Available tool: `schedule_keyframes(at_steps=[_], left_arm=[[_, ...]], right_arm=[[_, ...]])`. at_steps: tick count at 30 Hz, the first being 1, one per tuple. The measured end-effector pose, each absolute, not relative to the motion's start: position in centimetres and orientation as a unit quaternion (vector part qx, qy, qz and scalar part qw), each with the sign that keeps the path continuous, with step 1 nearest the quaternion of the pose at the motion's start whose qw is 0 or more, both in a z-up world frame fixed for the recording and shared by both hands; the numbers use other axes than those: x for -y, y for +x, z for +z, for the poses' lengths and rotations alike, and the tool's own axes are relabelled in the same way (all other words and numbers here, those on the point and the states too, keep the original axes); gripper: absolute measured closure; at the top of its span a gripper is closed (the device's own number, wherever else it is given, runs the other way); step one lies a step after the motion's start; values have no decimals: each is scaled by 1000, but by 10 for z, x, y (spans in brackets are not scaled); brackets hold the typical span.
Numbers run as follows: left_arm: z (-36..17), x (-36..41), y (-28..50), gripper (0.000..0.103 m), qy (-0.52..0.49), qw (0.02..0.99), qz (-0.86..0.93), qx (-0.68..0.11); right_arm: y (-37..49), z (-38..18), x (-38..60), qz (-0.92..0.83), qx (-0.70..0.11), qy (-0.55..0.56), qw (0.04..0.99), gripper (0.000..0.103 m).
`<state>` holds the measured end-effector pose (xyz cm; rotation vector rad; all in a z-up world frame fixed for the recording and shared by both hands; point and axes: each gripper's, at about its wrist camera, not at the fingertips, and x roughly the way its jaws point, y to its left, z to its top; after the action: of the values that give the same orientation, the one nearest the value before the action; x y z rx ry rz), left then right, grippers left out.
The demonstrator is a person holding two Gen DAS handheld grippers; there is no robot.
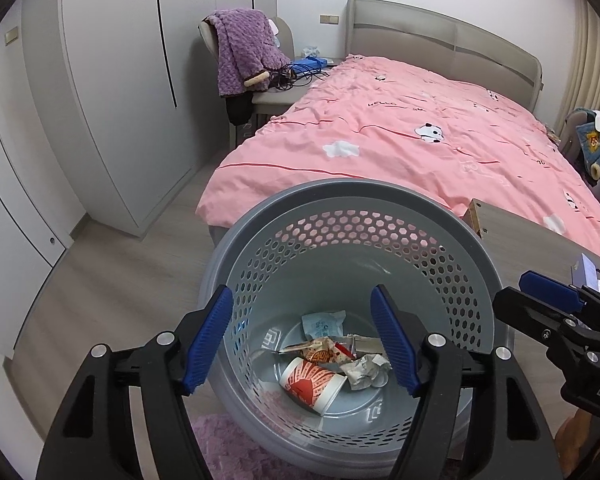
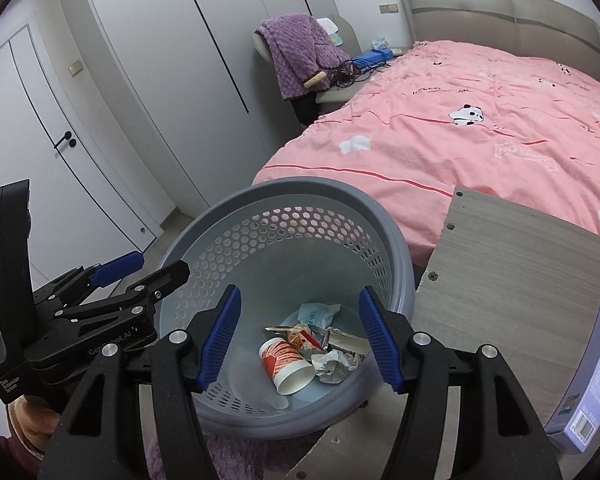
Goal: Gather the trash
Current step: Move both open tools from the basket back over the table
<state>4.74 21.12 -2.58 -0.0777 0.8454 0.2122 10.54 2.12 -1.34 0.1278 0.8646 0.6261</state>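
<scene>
Trash (image 1: 332,356) lies in bin (image 1: 340,200): cup (image 2: 286,366) at 6 o'clock. Left gripper (image 1: 302,340) and right gripper (image 2: 298,338) above, jaws wide, empty.

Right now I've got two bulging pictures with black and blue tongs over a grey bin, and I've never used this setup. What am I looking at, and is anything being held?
Each picture comes from a fisheye camera mounted on a hand-held gripper, looking forward along its two blue-padded fingers. There is no robot arm; a person holds one gripper in each hand.

The left wrist view shows the left gripper in front, with the other one at the right edge. The right wrist view shows the right gripper, with the left one at its left edge.

Both hang open over the grey perforated bin and hold nothing. Inside lie a red and white paper cup, crumpled paper and wrappers.

Behind is a bed with a pink cover; a wooden board is beside the bin.
</scene>
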Motion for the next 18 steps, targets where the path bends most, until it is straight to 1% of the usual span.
schedule_keyframes(at_steps=[18], left_arm=[[-19, -193, 31, 32, -30, 910, 103, -400]], right_arm=[[84, -13, 2, 268, -404, 50, 873, 39]])
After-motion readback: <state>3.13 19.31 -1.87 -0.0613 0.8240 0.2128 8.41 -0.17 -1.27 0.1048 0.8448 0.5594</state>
